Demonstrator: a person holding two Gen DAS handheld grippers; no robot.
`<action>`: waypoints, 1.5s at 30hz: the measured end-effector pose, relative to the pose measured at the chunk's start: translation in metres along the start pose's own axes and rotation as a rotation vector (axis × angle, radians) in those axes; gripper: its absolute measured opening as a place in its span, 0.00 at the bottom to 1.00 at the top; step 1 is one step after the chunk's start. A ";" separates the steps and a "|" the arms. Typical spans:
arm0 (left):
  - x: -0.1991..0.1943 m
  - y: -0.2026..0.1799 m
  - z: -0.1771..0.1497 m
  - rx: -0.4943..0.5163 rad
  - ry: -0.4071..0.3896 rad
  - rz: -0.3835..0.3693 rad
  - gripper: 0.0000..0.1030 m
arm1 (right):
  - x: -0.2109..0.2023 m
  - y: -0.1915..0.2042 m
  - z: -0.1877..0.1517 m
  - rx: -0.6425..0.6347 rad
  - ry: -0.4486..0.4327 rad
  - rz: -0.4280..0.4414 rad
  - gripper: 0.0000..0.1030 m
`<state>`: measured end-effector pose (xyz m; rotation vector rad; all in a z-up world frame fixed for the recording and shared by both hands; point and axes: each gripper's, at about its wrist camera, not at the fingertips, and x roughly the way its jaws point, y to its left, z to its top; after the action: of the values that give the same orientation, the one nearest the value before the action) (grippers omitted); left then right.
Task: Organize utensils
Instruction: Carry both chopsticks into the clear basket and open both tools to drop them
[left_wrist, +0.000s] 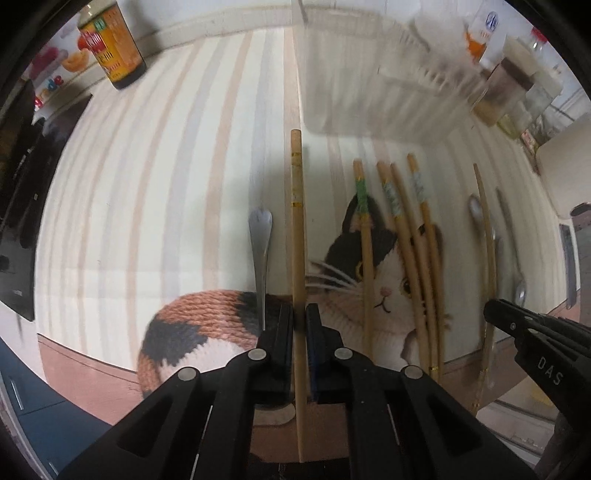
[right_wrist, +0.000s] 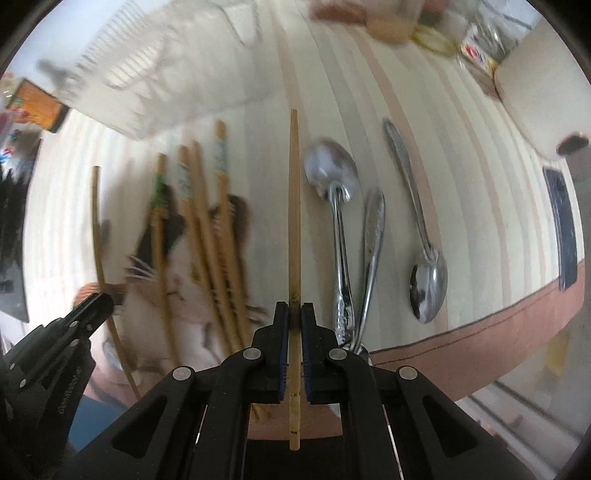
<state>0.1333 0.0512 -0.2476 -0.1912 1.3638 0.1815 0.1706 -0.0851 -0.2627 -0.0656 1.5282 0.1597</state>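
My left gripper (left_wrist: 300, 314) is shut on a bamboo chopstick (left_wrist: 297, 229) that points straight ahead, lifted over the table. My right gripper (right_wrist: 294, 312) is shut on another bamboo chopstick (right_wrist: 294, 206), also pointing ahead. Several chopsticks (left_wrist: 402, 240) lie loose on the cat-print cloth; they also show in the right wrist view (right_wrist: 207, 229). A metal utensil handle (left_wrist: 260, 236) lies left of my held stick. Three metal spoons (right_wrist: 334, 184) lie right of my right gripper. A clear plastic utensil rack (left_wrist: 376, 77) stands ahead, blurred.
A dark sauce bottle (left_wrist: 112, 48) stands far left. Jars and packets (left_wrist: 509, 81) crowd the back right. A white appliance (right_wrist: 532, 99) sits at the right edge. The striped cloth's brown border (right_wrist: 480, 332) marks the table's near edge.
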 end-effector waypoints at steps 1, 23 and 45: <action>-0.007 0.000 0.001 0.001 -0.017 0.008 0.04 | -0.004 0.001 0.001 -0.007 -0.011 0.007 0.06; -0.102 -0.008 0.223 -0.077 -0.156 -0.176 0.04 | -0.088 0.002 0.229 -0.030 -0.131 0.319 0.06; -0.038 0.010 0.243 -0.158 -0.080 -0.027 0.52 | -0.036 0.000 0.280 -0.036 -0.083 0.234 0.34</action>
<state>0.3543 0.1182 -0.1638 -0.3312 1.2671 0.2718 0.4465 -0.0478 -0.2147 0.0909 1.4476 0.3724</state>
